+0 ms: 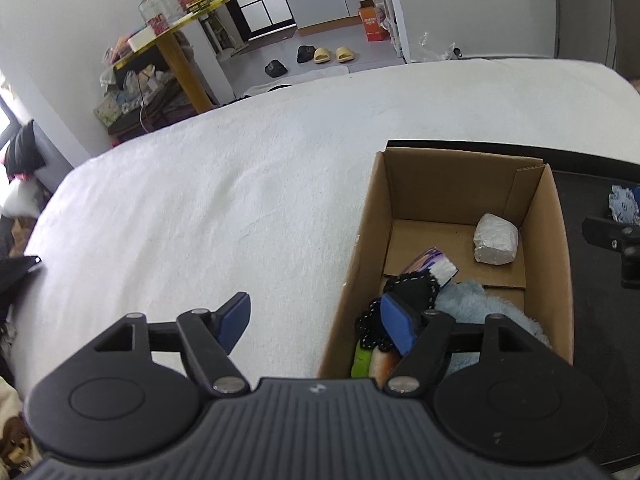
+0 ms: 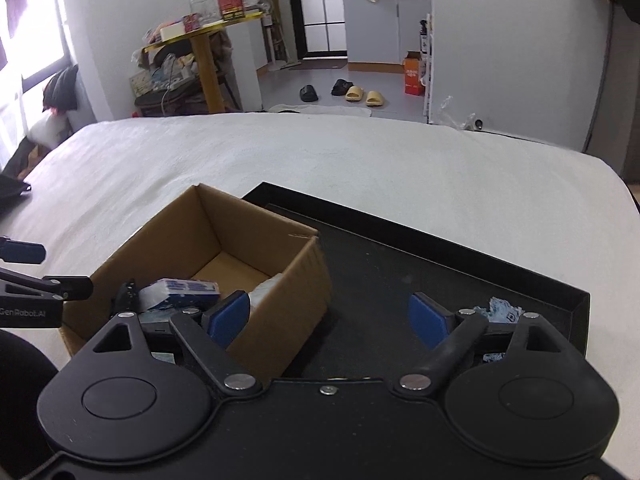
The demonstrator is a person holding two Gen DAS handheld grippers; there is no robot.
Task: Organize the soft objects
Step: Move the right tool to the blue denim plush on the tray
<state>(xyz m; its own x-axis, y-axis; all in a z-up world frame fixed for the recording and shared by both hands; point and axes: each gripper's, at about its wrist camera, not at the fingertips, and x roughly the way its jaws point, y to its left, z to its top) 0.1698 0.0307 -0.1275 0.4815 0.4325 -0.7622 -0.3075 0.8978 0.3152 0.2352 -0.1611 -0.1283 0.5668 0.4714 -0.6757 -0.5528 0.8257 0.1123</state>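
An open cardboard box (image 1: 460, 184) stands on the white bed against a black tray (image 2: 400, 260). Inside it lie a white wrapped bundle (image 1: 496, 240), a purple-and-white tissue pack (image 1: 432, 264), a black cloth with white stitching (image 1: 412, 292) and a light blue fluffy piece (image 1: 472, 300). My left gripper (image 1: 318, 324) is open and empty, astride the box's left wall. My right gripper (image 2: 330, 318) hangs open and empty over the tray, by the box's (image 2: 256, 216) right wall. A blue-and-white patterned soft item (image 2: 500, 310) lies on the tray behind its right finger.
The white bed (image 1: 200, 200) stretches left of and beyond the box. A yellow table (image 2: 204, 36) loaded with clutter stands past the bed's far left corner. Slippers (image 2: 364, 94) and an orange carton (image 2: 414, 74) sit on the floor beyond.
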